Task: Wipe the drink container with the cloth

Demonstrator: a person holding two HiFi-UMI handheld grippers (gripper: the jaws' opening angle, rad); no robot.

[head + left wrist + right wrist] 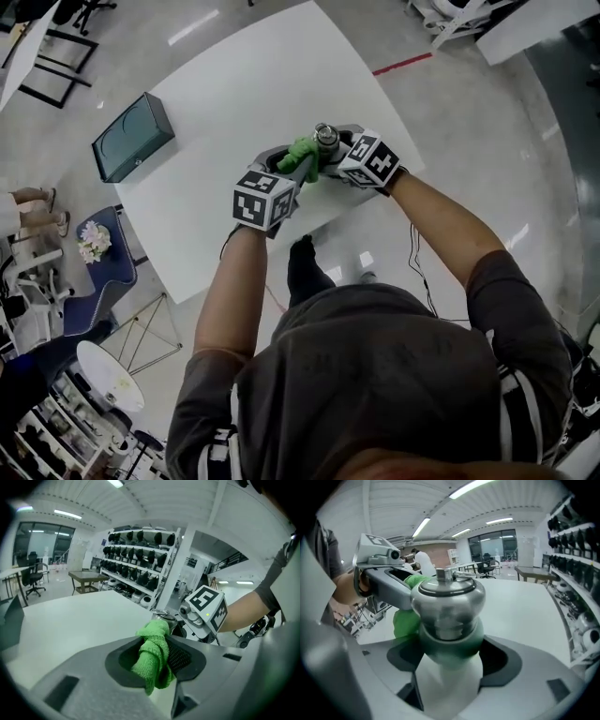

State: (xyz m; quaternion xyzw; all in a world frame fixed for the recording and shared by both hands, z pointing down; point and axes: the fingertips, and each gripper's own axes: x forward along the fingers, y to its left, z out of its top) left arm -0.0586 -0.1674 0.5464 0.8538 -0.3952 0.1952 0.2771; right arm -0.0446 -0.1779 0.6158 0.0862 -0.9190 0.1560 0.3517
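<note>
Two hand-held grippers are seen together over the near edge of a white table (244, 84). A white drink container with a green band and domed silver metal lid (449, 602) is clamped by its body between the jaws of the right gripper (449, 667). A bunched green cloth (157, 641) is pinched in the closed left gripper (154, 660) and laid against the container's side just below the lid.

A dark green case (132, 137) lies on the white table (234, 84).
</note>
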